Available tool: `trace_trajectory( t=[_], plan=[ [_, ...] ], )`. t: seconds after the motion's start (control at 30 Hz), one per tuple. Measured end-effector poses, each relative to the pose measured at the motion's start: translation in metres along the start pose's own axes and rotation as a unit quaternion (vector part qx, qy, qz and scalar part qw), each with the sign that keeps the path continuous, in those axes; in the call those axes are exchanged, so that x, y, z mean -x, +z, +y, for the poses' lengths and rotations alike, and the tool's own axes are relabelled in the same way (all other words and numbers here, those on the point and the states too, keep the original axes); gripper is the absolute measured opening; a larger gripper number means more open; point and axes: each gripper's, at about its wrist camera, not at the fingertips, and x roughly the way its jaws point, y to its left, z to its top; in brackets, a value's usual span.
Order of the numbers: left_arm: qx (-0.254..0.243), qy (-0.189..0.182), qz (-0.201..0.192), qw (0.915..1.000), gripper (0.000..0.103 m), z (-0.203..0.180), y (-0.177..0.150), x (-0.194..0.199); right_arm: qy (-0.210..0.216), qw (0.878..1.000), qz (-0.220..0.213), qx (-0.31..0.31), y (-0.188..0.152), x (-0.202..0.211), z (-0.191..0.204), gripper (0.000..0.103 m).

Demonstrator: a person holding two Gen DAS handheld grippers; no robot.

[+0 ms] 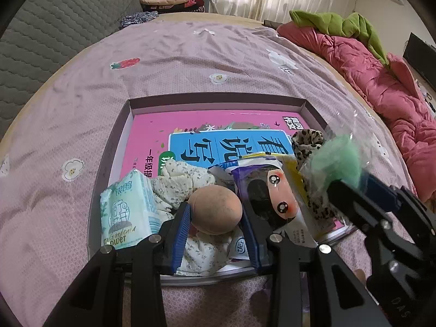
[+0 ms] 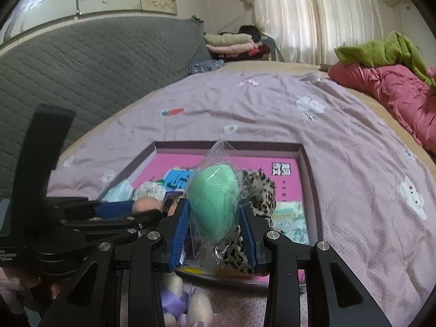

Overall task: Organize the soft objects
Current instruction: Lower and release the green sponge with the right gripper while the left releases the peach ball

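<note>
The left gripper [image 1: 215,215] clamped a matte, peach egg-shaped sponge [image 1: 215,209] over the shallow box [image 1: 218,99] on the bed. The right gripper [image 2: 214,218] pinched a smooth mint-green sponge [image 2: 214,204] — sealed in crinkled clear wrap — above the box's leopard-print fabric [image 2: 259,188].

two makeup sponges, one peach [image 1: 215,209] and one green [image 2: 214,205], one tissue pack [image 1: 128,208], one leopard scrunchie [image 1: 306,139], one box [image 1: 215,102]
</note>
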Motion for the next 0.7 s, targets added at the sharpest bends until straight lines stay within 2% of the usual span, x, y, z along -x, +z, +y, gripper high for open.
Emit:
trace_trajectory(
  t=[0.3, 0.7],
  plan=[
    [-0.003, 0.001, 0.0, 1.0, 0.038, -0.001, -0.001, -0.002, -0.003, 1.0, 0.018, -0.01, -0.006, -0.008, -0.006, 0.038],
    [-0.004, 0.002, 0.001, 1.0, 0.038, -0.001, 0.0, -0.002, -0.022, 0.999, 0.039, 0.02, -0.009, -0.016, 0.002, 0.038]
  ],
)
